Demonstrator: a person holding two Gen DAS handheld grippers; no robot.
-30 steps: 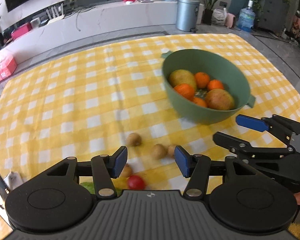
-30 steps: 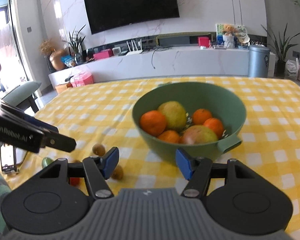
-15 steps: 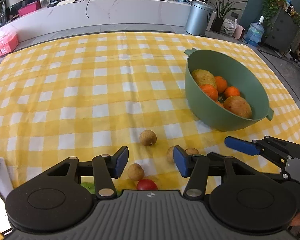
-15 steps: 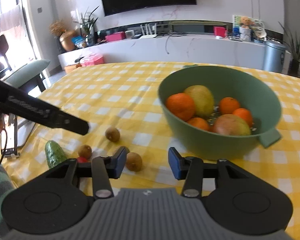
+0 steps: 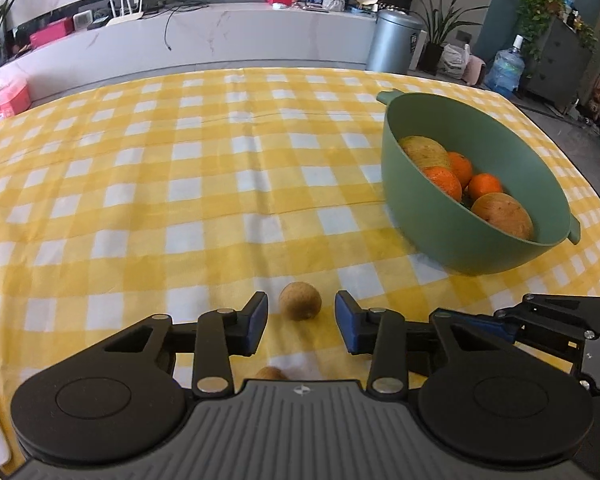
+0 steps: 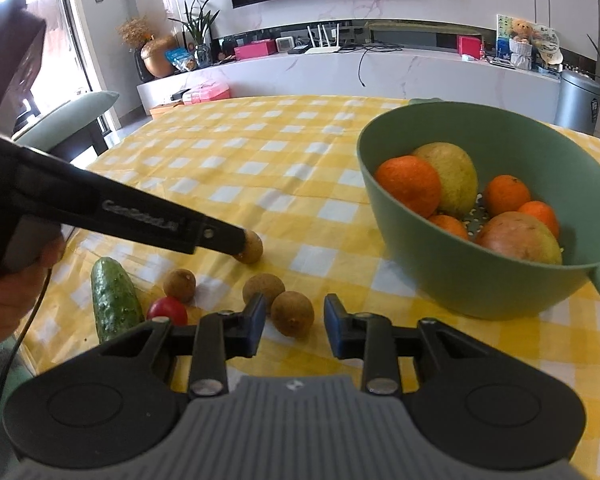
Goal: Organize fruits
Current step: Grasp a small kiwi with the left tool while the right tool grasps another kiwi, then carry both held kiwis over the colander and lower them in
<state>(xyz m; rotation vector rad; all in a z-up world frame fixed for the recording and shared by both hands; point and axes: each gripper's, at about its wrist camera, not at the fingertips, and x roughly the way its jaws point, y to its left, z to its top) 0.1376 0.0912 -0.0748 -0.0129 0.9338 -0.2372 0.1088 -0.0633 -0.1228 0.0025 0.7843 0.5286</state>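
Note:
A green bowl [image 5: 440, 236] [image 6: 452, 276] on the yellow checked cloth holds oranges [image 6: 408, 184] and larger yellow-brown fruits [image 5: 502, 216]. Several small brown round fruits lie loose on the cloth. My left gripper [image 5: 301, 318] is open, with one brown fruit [image 5: 300, 301] between its fingertips, untouched as far as I can see. My right gripper [image 6: 294, 322] is open, with another brown fruit [image 6: 292, 314] between its fingertips. The left gripper's tip also shows in the right wrist view [image 6: 238, 242], at the farthest brown fruit [image 6: 252, 248].
A cucumber [image 6: 112, 300] and a cherry tomato [image 6: 167, 312] lie left of the brown fruits [image 6: 179, 285]. The table's left edge is close to them. A chair [image 6: 72, 120] stands beyond that edge. A low white cabinet runs along the far wall.
Both grippers have dropped lower and moved forward over the loose fruits. Each now has a brown fruit between its open fingertips. The bowl has not moved.

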